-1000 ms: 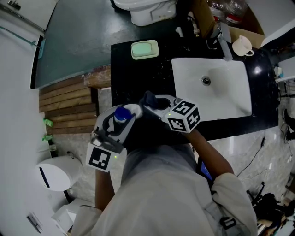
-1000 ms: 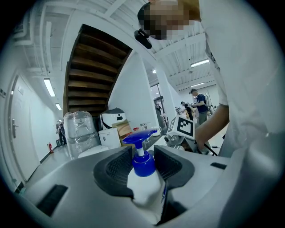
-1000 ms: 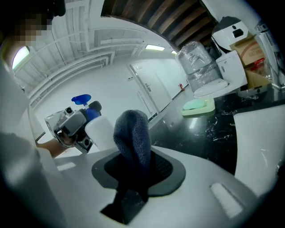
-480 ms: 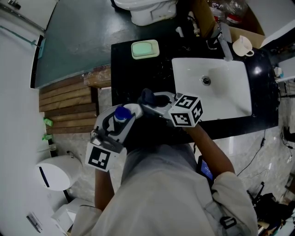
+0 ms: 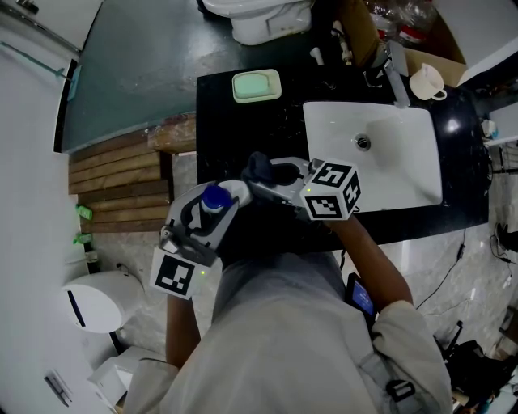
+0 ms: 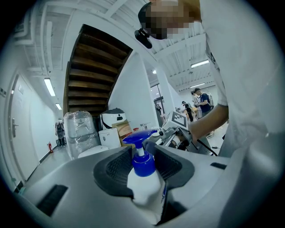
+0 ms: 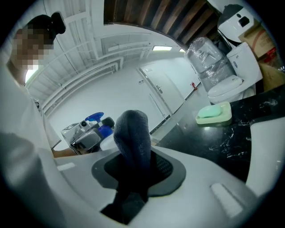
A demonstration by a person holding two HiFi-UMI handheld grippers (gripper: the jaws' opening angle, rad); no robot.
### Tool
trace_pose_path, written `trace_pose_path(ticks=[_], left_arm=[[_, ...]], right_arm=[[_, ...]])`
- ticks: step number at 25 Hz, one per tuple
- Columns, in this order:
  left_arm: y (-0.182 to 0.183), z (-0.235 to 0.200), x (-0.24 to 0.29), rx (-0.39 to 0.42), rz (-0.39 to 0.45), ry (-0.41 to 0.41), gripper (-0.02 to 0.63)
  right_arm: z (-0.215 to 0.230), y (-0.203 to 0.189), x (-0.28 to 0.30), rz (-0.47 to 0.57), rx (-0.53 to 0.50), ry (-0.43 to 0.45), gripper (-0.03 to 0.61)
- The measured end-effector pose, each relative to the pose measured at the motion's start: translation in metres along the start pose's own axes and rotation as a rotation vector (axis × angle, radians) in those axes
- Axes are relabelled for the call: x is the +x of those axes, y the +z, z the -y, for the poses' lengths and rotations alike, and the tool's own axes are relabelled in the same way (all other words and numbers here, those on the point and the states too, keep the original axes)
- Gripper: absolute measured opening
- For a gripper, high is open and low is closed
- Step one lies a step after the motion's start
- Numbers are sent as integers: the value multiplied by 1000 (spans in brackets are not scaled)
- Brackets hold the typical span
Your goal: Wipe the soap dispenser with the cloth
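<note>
My left gripper is shut on the soap dispenser, a white bottle with a blue pump head, held upright in front of the person's chest. My right gripper is shut on a dark blue cloth, whose rounded end sticks out past the jaws. In the head view the cloth sits just right of the pump head, a small gap between them. The right gripper view shows the left gripper with the bottle to its left. The left gripper view shows the right gripper beyond the pump.
A black counter holds a white sink basin with its tap, a green soap bar in a dish and a white cup. A white toilet, a wooden slatted mat and a round white bin stand around.
My right gripper with the cloth has risen slightly and tilted; its marker cube has shifted a little to the right in the head view. The left gripper and the dispenser have stayed put.
</note>
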State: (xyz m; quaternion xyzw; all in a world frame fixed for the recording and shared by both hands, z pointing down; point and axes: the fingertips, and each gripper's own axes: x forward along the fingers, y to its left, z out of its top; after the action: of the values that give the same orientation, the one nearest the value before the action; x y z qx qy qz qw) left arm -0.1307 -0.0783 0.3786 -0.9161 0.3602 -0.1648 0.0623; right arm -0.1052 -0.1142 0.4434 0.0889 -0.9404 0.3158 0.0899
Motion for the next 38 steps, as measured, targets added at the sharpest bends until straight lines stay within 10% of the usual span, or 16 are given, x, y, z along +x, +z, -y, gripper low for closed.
trace_pose_path(ticks=[38], left_arm=[[-1, 0, 2, 1, -16, 0, 155]], right_arm=[[-58, 62, -11, 57, -189, 104, 100]])
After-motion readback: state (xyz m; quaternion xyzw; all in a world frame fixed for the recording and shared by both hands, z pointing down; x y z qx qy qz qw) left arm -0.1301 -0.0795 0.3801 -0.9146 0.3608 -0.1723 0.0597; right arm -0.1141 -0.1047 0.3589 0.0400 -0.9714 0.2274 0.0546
